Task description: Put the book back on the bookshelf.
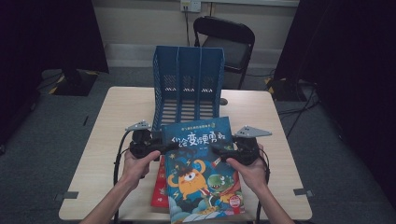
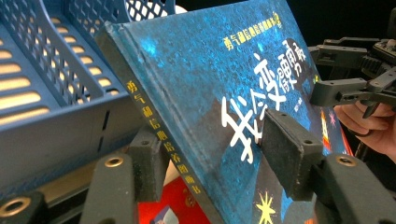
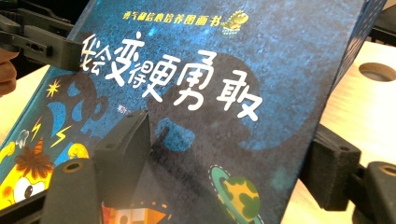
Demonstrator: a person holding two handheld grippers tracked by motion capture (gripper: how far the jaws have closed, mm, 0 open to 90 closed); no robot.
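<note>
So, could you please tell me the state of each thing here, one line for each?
Blue picture book: closed, far end tilted up, gripped at both side edges.
Red book: closed, flat on the table under the blue one.
Blue file rack: upright, three slots empty.
Left gripper: shut on the book's spine edge.
Right gripper: shut on the opposite edge.
Folding chair: unfolded, unoccupied.

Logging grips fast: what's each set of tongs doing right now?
Left tongs: closed on the blue picture book, one pad on its cover, one under its spine edge.
Right tongs: closed on the same book's opposite edge.
</note>
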